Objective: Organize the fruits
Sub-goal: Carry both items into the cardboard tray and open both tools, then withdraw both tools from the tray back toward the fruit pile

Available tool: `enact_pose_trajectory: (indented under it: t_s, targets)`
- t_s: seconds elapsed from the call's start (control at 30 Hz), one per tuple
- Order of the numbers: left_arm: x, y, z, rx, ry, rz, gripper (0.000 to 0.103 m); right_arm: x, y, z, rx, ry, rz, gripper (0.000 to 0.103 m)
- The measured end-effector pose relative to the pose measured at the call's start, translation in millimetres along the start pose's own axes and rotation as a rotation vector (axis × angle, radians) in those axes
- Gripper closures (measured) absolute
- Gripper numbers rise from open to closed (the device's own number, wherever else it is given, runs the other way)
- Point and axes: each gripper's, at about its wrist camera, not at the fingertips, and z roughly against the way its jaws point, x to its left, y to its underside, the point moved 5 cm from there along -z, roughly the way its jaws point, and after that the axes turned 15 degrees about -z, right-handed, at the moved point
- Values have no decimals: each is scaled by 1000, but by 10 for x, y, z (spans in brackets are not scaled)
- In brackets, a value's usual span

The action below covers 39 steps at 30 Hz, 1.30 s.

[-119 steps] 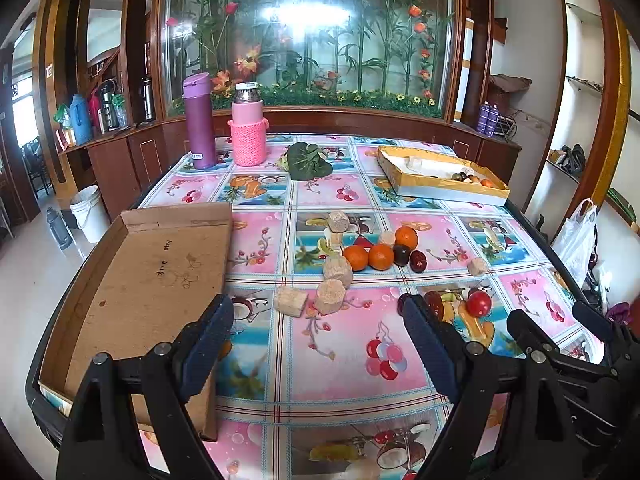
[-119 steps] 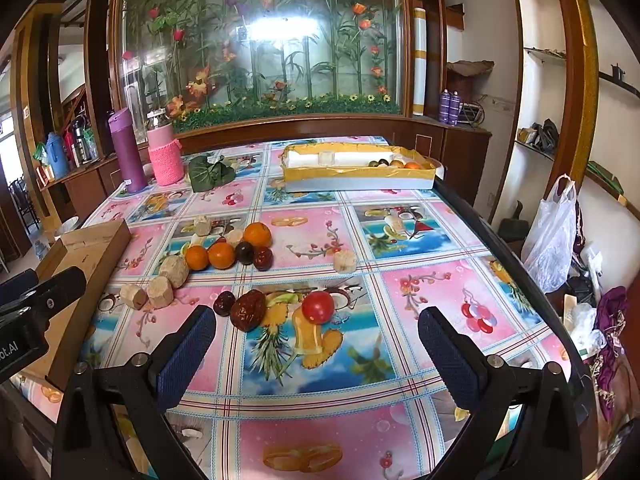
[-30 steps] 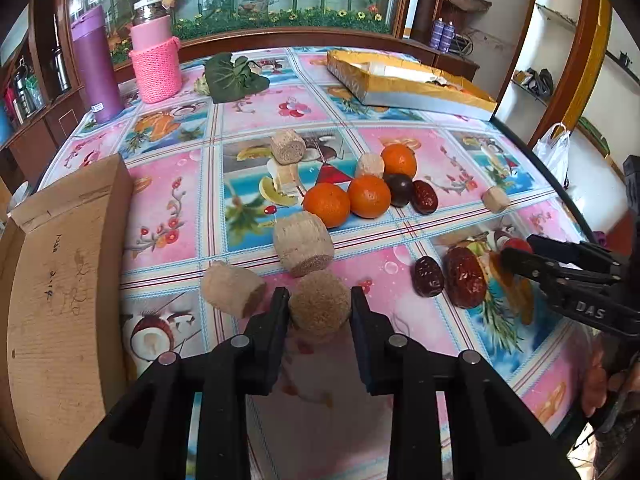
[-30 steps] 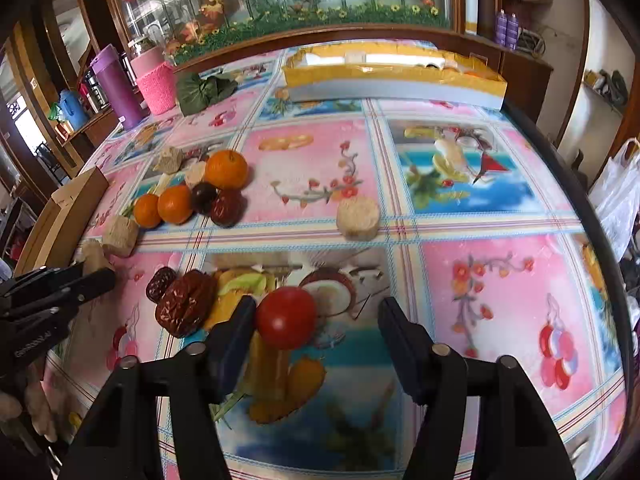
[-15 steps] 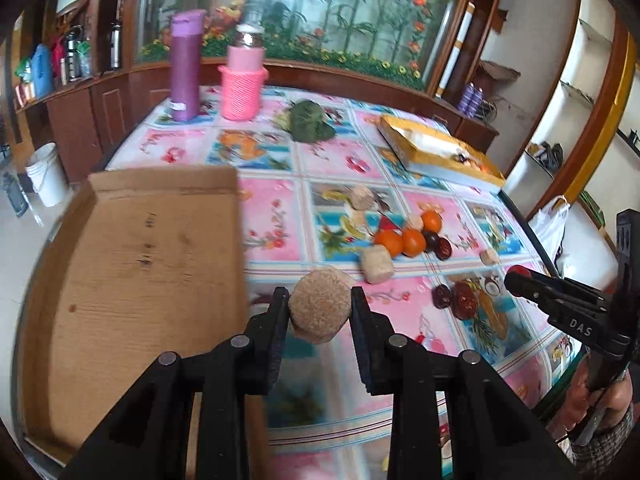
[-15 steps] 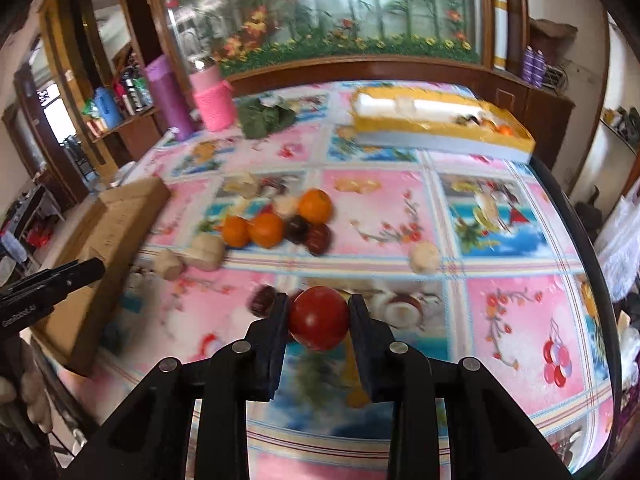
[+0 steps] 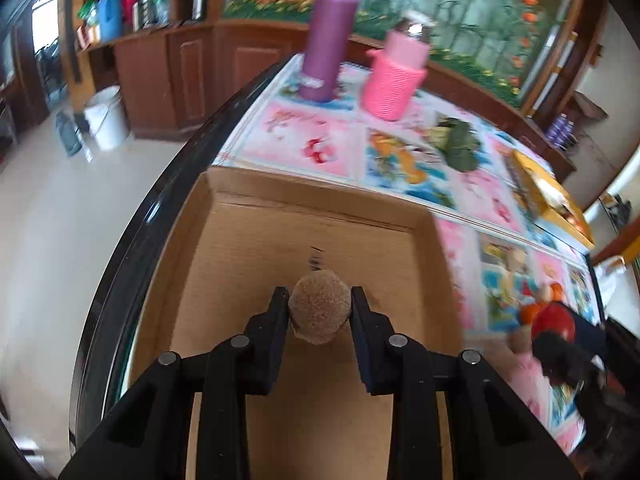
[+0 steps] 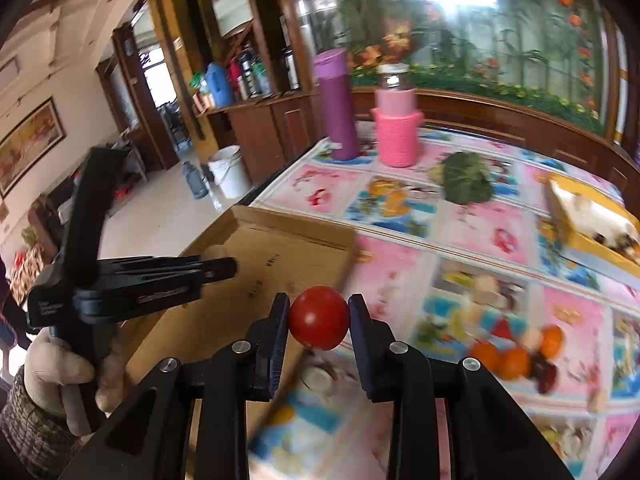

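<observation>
My left gripper (image 7: 320, 304) is shut on a round tan, rough-skinned fruit (image 7: 320, 307) and holds it above the floor of a shallow cardboard box (image 7: 256, 248). My right gripper (image 8: 319, 316) is shut on a red tomato (image 8: 319, 317) and holds it over the right edge of the same box (image 8: 280, 248). In the right wrist view the left gripper (image 8: 224, 268) reaches in from the left over the box. In the left wrist view the tomato (image 7: 554, 322) shows at the right. Oranges and dark fruits (image 8: 516, 360) lie on the table.
The table has a fruit-print cloth (image 8: 400, 200). A purple flask (image 8: 338, 104), a pink-sleeved jar (image 8: 396, 132) and a green leafy item (image 8: 466, 178) stand at the far end. A yellow tray (image 8: 592, 232) lies at far right. The table's black left edge (image 7: 132, 240) borders the box.
Both grippers have swung left with their fruits. The left one now holds the tan fruit over the cardboard box. The right one has brought the tomato to the box's right edge.
</observation>
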Motion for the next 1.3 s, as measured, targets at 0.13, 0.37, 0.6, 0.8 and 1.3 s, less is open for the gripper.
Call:
enact_pose_trajectory:
  t_s: [0.13,0.37,0.6,0.8,1.3]
  targets:
    - [210,-98,-275,38,-17,40,74,249,-47,-563,53,26,74,70]
    - [395,-170,-549,75,-29,80,74,255,-175,-1272,116,115,106,70]
    - [406,-168,-565,65,-14,89,60,263,-197,-1477,132,143,145,67]
    - [419,-153,-324,27,-45,105,60,292,-280,-1257,66,123,146,38]
    - [-646,107,1422,-444,-125,-22,7,-571,-43,680,-321,236,34,7]
